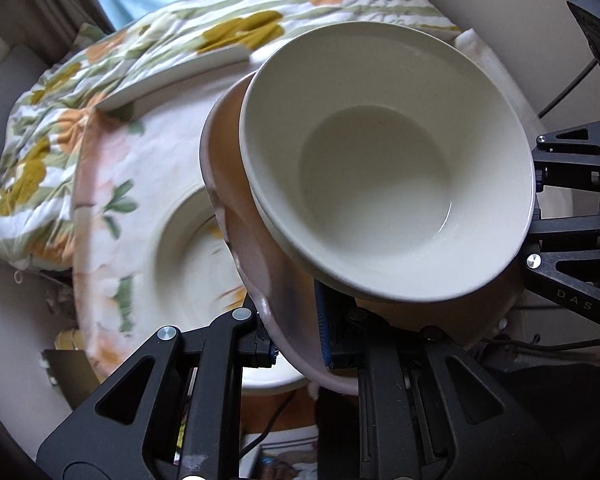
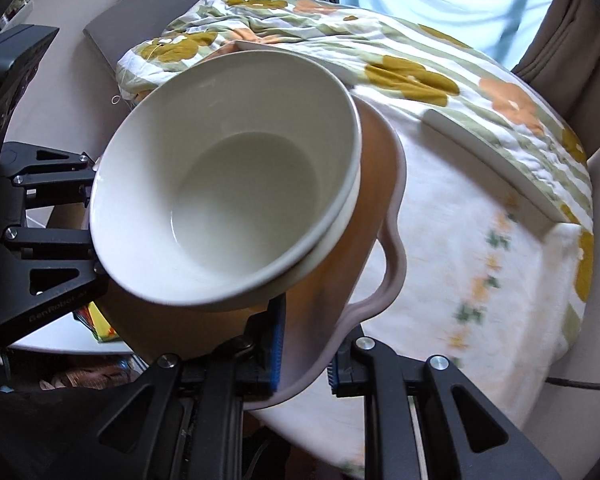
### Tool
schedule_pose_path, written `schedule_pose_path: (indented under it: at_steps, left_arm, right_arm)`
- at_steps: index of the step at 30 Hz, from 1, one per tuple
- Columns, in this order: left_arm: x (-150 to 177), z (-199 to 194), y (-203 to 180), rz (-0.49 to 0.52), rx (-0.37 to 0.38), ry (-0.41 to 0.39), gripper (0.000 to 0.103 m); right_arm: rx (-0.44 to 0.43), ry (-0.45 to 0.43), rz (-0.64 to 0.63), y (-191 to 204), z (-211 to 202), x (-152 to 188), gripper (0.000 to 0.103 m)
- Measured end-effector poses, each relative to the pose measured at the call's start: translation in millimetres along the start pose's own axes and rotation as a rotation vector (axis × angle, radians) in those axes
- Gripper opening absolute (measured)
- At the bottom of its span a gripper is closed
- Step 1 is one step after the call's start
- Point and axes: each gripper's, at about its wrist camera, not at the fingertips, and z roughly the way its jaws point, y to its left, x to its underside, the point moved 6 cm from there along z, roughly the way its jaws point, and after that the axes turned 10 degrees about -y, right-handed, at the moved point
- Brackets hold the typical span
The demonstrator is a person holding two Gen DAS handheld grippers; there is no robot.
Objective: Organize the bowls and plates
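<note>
A stack of cream bowls nests inside a larger pink scalloped bowl, the whole load carried in the air above a floral-rimmed plate on the quilt-covered tabletop. The left gripper pinches the pink bowl's near rim with its jaws, and the right gripper pinches the opposite rim. Glazed ceramic looks heavy, rigid, slick and breakable; opposite-rim holds suit it, kept level so the inner bowls don't slide.
</note>
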Motion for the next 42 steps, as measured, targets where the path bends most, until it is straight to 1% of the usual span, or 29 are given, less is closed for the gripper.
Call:
schedule_pose_path:
  at_steps: [3,7,13,17,21,28,32,37,42]
  left_arm:
    - [17.2,5.5,30.9,0.004,0.009,0.016,0.012]
    - [38.7,15.2,65.6,0.005,0.019,0.039,0.012]
    - [57.8,31.9,90.8,0.004,0.041,0.053,0.012]
    - [58.8,40.0,94.3,0.005,0.056,0.049,0.012]
    - [58.9,42.0,88.2,0.027,0.06,0.038,0.012]
    - [57.1,47.2,88.3,0.025,0.058,0.053,0.012]
    - [56.1,48.8,89.0,0.023,0.068,0.081,0.012]
    - [53.2,49.4,89.9,0.019,0.087,0.141,0.012]
    - [53.3,47.8,87.5,0.02,0.101,0.198,0.014]
  right_arm:
    - [-0.001,0.011,0.018,28.7,19.3,-8.5,0.016]
    - [-0.004,0.028,0.047,56.0,46.3,-14.7,0.016]
    - [0.012,0.044,0.066,78.0,70.0,-14.6,0.016]
    - [0.037,0.042,0.072,80.7,77.4,-14.9,0.016]
    - [0.063,0.037,0.087,78.3,77.9,-11.2,0.016]
    - [0.068,0.035,0.103,78.0,78.0,-9.7,0.016]
    - [0.047,0.064,0.117,76.2,79.6,-11.9,0.016]
    - [0.022,0.126,0.155,71.3,78.9,-15.1,0.016]
    - [0.025,0.155,0.184,65.0,72.0,-18.2,0.016]
